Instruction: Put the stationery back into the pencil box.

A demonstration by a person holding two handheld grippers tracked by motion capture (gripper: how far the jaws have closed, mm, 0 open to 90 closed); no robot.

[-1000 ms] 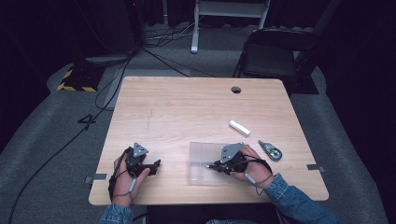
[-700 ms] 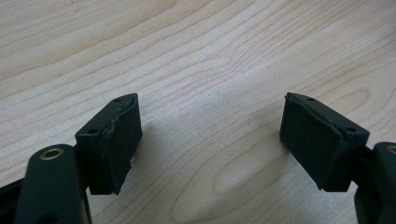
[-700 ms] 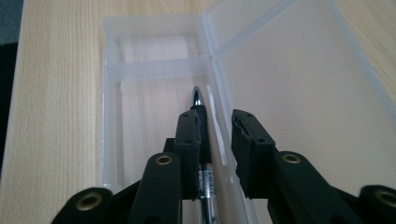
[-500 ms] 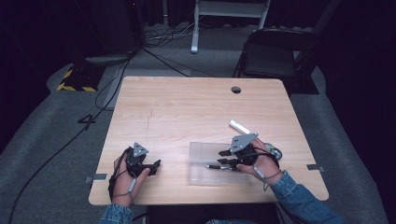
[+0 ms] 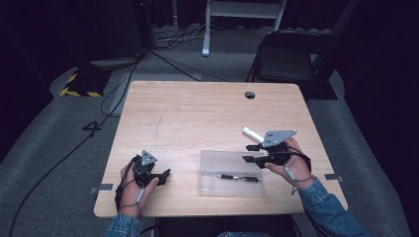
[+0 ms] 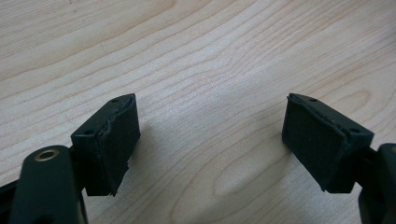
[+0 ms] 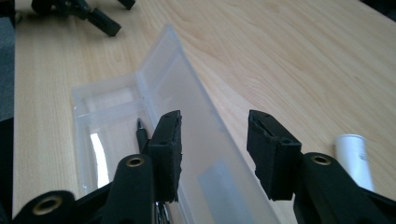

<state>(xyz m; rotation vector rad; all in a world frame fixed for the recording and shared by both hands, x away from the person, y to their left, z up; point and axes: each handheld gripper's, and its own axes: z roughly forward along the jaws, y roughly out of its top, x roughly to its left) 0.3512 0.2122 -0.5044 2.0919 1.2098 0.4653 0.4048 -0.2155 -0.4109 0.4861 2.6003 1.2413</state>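
The left tongs (image 5: 165, 174) rest on the desk (image 5: 197, 118) near its front-left corner, held by the left hand (image 5: 133, 185). In the left gripper view the jaws stand wide apart, with bare wood between the pads (image 6: 114, 140).

To the right, a clear plastic case (image 5: 230, 173) lies flat at the front centre of the desk, well apart from the left tongs. A black pen (image 5: 237, 177) lies inside the case, in its front half. In the high view the pen's long axis runs left to right, roughly parallel to the front edge of the desk. Which end carries the tip cannot be told from that view.

The right tongs (image 5: 249, 153) are held just above the case's right end, pointing left, with the right hand (image 5: 289, 160) behind them. Their jaws are open and grip nothing. In the right gripper view the case's raised clear wall passes between the jaws, and one end of the pen (image 7: 141, 130) shows just beside the left-hand jaw.

A white cylinder (image 5: 253, 134) lies on the desk just behind the right tongs, its long axis diagonal.
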